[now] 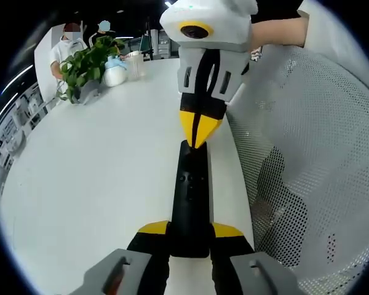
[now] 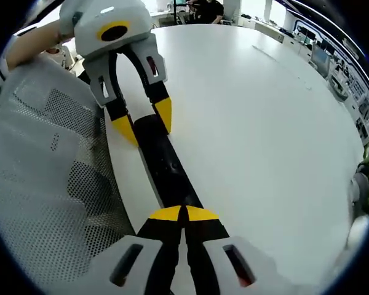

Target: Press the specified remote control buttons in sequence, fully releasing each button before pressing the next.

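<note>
A long black remote (image 1: pixel 191 184) lies on the white table (image 1: pixel 98 178), close to its edge. My left gripper (image 1: pixel 190 230) is shut on the near end of the remote, one yellow-tipped jaw on each side. My right gripper (image 1: pixel 197 131) comes down from the top, jaws shut together, with its yellow tips touching the remote's far end. In the right gripper view the right gripper (image 2: pixel 184 214) rests its closed tips on the remote (image 2: pixel 167 163). There the left gripper (image 2: pixel 143 121) clasps the remote's other end. I cannot tell which button lies under the tips.
A white mesh chair (image 1: pixel 313 172) stands right against the table edge beside the remote. A potted plant (image 1: pixel 86 64), a white pot (image 1: pixel 115 75) and a clear cup (image 1: pixel 135 63) stand at the far end. Two people (image 1: pixel 71 43) sit behind them.
</note>
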Demonstrator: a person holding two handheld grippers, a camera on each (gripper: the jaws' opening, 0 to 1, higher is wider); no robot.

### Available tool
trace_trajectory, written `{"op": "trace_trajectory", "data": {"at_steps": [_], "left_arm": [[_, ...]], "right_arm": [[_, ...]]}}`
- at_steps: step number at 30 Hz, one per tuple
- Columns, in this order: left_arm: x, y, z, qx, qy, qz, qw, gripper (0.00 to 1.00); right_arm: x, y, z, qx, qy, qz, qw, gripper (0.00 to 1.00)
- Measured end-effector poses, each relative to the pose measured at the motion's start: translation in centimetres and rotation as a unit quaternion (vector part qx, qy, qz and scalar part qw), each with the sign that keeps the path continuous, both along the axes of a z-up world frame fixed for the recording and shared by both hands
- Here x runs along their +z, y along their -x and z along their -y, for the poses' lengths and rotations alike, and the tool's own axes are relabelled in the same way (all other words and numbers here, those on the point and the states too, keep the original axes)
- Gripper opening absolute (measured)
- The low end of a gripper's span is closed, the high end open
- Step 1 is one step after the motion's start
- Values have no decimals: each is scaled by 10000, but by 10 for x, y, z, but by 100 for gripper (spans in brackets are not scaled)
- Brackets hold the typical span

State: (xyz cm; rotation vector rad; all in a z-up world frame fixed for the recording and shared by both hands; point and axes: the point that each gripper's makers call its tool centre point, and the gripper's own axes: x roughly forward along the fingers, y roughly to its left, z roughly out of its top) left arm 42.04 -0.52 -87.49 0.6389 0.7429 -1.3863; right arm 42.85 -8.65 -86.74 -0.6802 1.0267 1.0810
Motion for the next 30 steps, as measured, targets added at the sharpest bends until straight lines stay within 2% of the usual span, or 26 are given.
{"op": "trace_trajectory", "data": {"at_steps": [5, 9, 19, 26, 30], "left_arm": [[0, 0, 0, 2, 6, -5, 10000, 24], [0, 0, 0, 2, 7, -8, 10000, 24], [0, -1, 0, 16, 8, -8, 10000, 24], [0, 0, 0, -30, 22, 6, 10000, 24], [0, 0, 0, -40, 8, 54, 10000, 24]], "right_arm": [[-1, 0, 0, 221, 310, -9, 9993, 0], [-1, 0, 2, 166, 326, 13, 9993, 0], [1, 0, 4, -399, -191, 271, 9987, 0], [1, -1, 4, -702, -521, 118, 9961, 0], [1, 1, 2, -721, -482, 199, 9960, 0]]}}
